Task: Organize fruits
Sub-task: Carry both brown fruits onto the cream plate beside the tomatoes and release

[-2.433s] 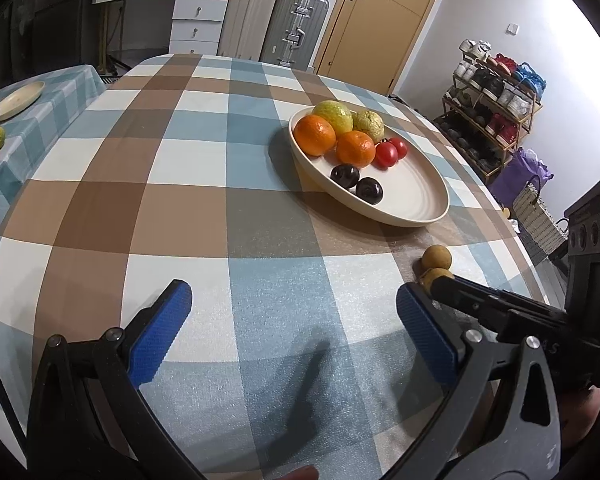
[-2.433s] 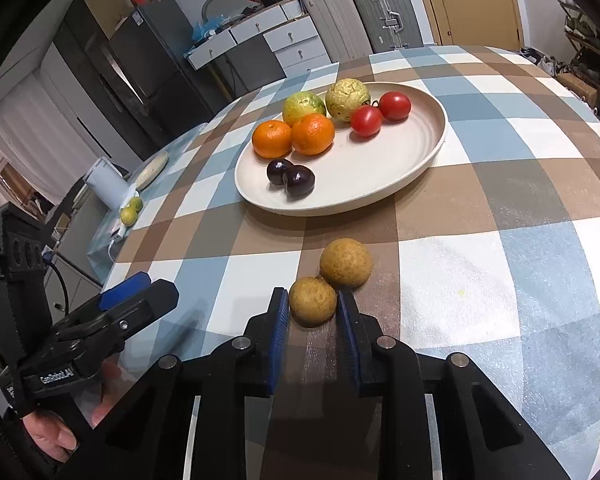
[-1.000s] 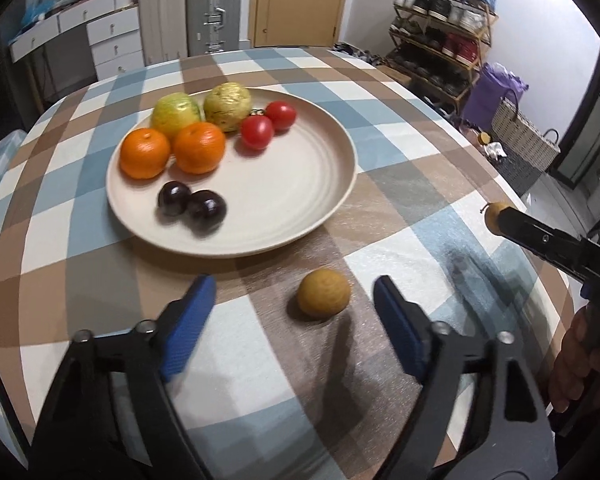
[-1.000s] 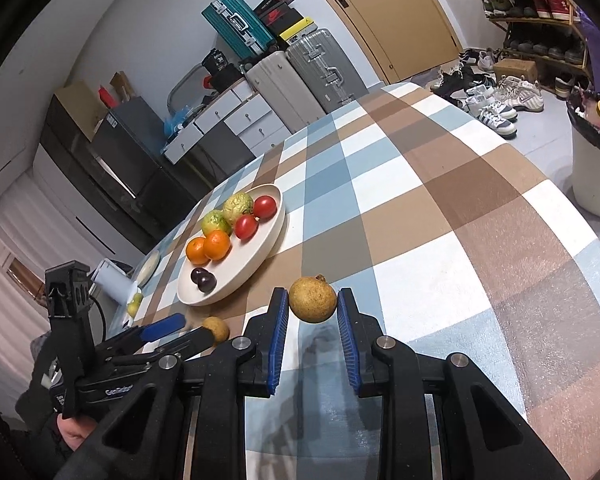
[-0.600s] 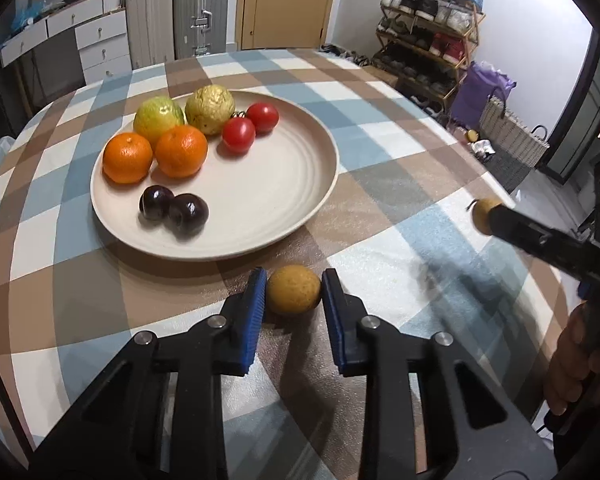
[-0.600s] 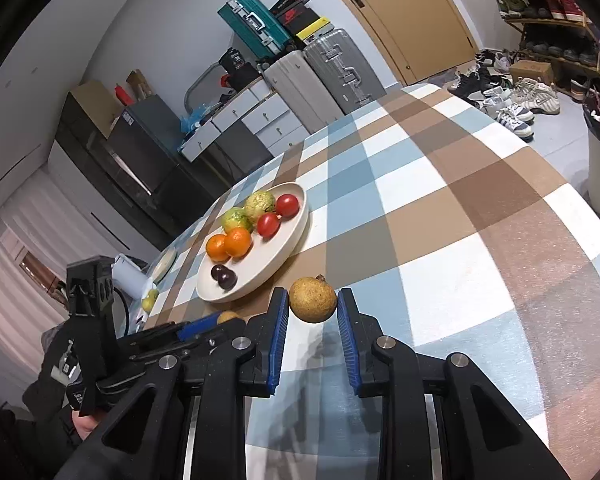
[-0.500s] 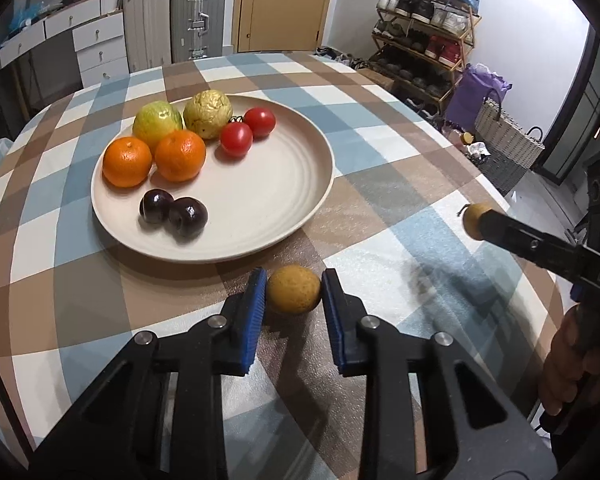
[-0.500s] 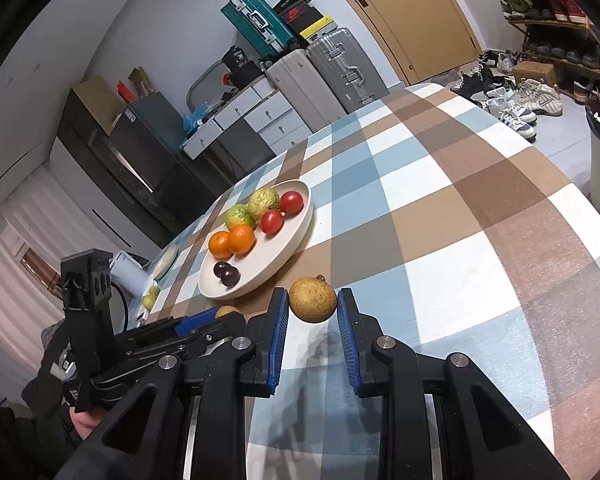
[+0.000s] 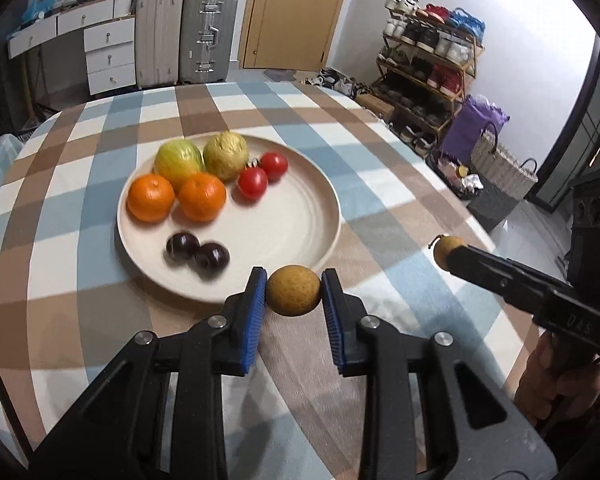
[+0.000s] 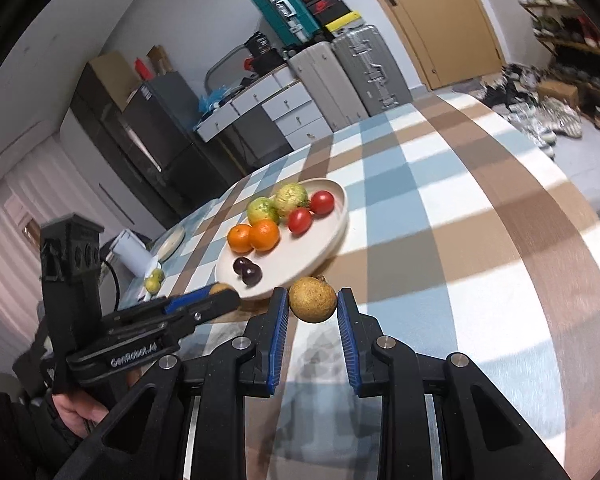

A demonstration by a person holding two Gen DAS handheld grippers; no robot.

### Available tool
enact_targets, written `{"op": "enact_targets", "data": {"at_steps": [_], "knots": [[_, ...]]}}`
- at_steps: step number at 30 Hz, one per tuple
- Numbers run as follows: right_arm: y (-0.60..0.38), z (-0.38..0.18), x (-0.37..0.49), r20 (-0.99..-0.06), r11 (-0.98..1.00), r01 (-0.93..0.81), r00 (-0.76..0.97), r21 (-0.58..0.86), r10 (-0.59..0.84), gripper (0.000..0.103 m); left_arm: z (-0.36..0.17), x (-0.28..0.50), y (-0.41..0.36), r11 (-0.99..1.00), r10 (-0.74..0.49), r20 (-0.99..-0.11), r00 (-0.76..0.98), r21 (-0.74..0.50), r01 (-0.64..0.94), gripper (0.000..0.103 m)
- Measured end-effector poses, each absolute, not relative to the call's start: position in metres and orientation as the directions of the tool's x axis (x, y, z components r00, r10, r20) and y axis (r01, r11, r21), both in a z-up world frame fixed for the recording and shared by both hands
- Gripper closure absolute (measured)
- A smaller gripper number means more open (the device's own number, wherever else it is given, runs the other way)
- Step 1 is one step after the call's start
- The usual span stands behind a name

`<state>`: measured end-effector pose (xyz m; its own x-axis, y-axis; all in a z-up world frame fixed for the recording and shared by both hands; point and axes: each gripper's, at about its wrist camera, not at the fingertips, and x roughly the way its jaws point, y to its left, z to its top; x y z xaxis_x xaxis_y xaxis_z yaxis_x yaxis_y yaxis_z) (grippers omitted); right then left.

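Observation:
My left gripper (image 9: 294, 290) is shut on a small round brown fruit (image 9: 294, 289), held just above the checked tablecloth at the near rim of the cream plate (image 9: 300, 216). On the plate lie two oranges (image 9: 202, 196), two green-yellow fruits (image 9: 179, 159), two red tomatoes (image 9: 253, 183) and two dark plums (image 9: 198, 251). My right gripper (image 10: 313, 300) is shut on a second brown fruit (image 10: 312, 299), lifted off the table right of the plate (image 10: 328, 240). In the left wrist view that gripper (image 9: 446, 252) comes in from the right with its fruit (image 9: 444, 250) showing at the tip.
The round table (image 9: 380, 168) carries a blue, brown and white checked cloth. A side table (image 10: 168, 248) at the left holds a dish and small green fruits. Suitcases (image 9: 184, 34), drawers, a shoe rack (image 9: 428, 68) and a wicker basket (image 9: 500, 160) stand around the room.
My left gripper closed on the brown fruit near the plate and has lifted it slightly. My right gripper, still holding its fruit, moved closer to the plate.

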<state>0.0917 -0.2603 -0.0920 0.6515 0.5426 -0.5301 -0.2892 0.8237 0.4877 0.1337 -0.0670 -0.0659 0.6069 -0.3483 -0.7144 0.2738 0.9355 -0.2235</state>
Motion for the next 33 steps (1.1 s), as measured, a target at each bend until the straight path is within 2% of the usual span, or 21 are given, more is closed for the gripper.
{"op": "enact_targets", "data": {"at_steps": [4, 12, 20, 33], "knots": [[-0.251, -0.075, 0.109, -0.536, 0.827, -0.332, 0.639, 0.454, 0.551, 0.077, -0.055, 0.152, -0.065, 0.942, -0.329, -0.709, 0.624, -0.202, 0.268, 0.078], [-0.224, -0.062, 0.16, -0.566, 0.818, -0.393, 0.591, 0.42, 0.575, 0.077, -0.058, 0.195, -0.061, 0.952, -0.298, -0.755, 0.584, -0.193, 0.237, 0.078], [-0.207, -0.081, 0.208, -0.609, 0.81, -0.39, 0.534, 0.438, 0.586, 0.077, -0.077, 0.224, -0.063, 0.94, -0.338, -0.771, 0.54, -0.247, 0.235, 0.078], [-0.199, -0.115, 0.248, -0.654, 0.809, -0.355, 0.477, 0.468, 0.588, 0.077, -0.097, 0.245, -0.074, 0.94, -0.336, -0.793, 0.508, -0.244, 0.24, 0.078]]}}
